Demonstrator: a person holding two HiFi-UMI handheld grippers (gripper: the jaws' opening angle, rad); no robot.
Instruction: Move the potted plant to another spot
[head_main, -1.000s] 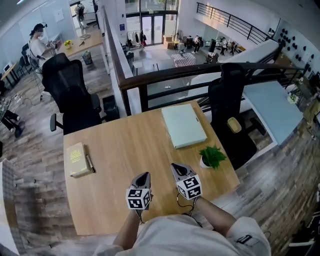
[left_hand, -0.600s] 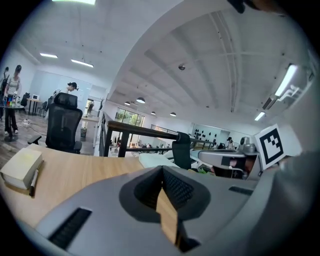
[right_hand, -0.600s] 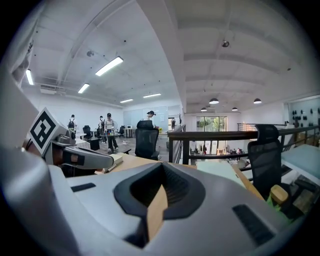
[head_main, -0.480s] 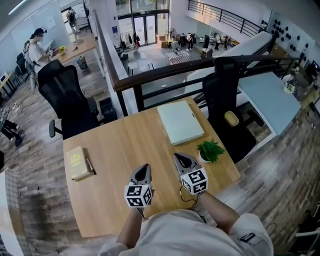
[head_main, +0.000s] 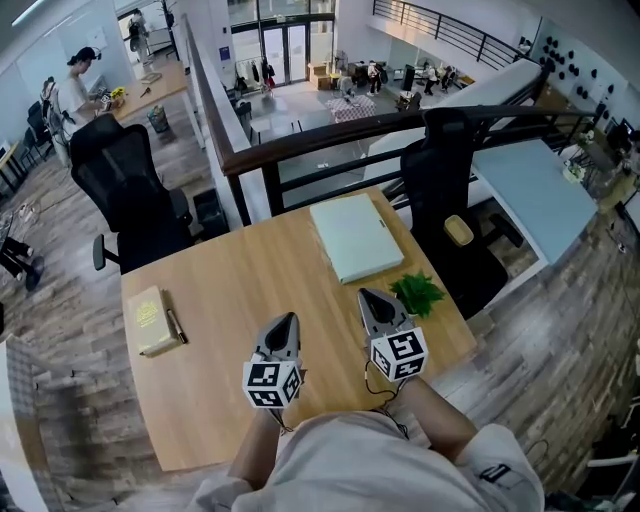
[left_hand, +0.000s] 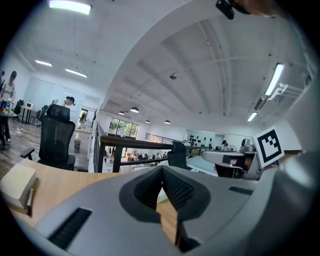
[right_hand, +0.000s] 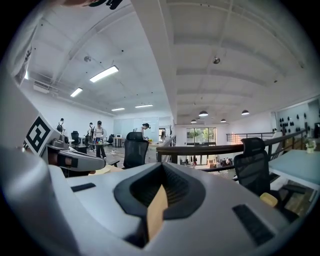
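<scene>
The potted plant is small, with green leaves. It stands near the right edge of the wooden table, and its pot is mostly hidden behind my right gripper. My right gripper hovers just left of the plant, apart from it, shut and holding nothing. My left gripper hangs over the middle of the near part of the table, also shut and empty. Both gripper views look level across the room over the table, with the left gripper and the right gripper closed to a point. The plant is in neither gripper view.
A pale green closed laptop lies at the table's far side. A tan book with a pen lies at the left. Black office chairs stand beyond the table by a dark railing, with a drop behind it.
Both grippers have risen above the table and look bigger in the head view. The right one now overlaps the plant's pot. The plant has stayed in place.
</scene>
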